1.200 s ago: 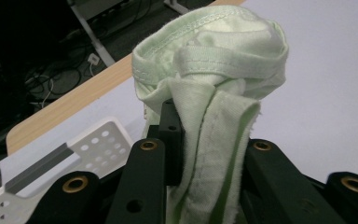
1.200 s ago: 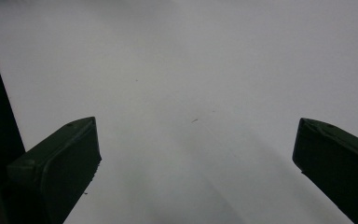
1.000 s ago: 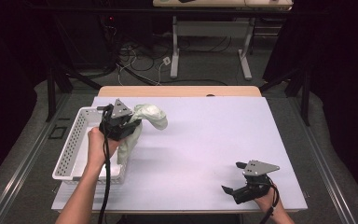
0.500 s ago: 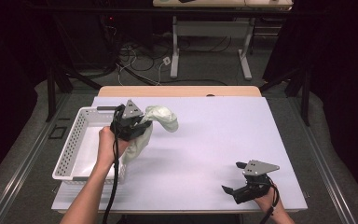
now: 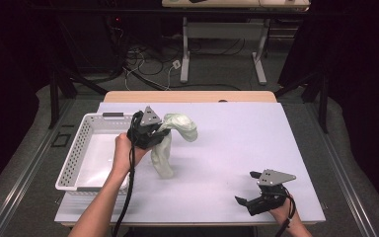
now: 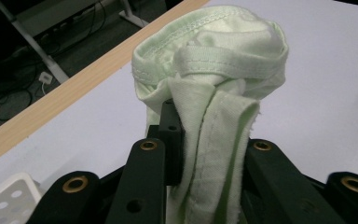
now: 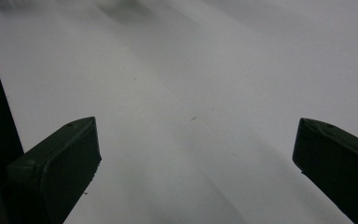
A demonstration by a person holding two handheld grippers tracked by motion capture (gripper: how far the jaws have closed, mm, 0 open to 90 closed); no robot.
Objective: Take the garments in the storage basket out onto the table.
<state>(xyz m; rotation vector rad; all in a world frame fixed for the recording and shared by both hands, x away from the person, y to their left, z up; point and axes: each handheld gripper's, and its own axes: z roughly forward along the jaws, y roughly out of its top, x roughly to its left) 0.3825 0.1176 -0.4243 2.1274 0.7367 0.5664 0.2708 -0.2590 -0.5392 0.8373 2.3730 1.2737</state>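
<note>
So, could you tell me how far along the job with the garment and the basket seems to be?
Done: the pale green garment is out of the white basket, whose visible floor is bare. In hand: the left gripper is clamped on the bunched fabric, holding it above the table beside the basket. Left: setting it down; the right gripper rests open near the front edge, holding nothing.

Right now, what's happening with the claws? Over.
Left claw shut on cloth, held beside basket. Right claw open, empty, low over table.
</note>
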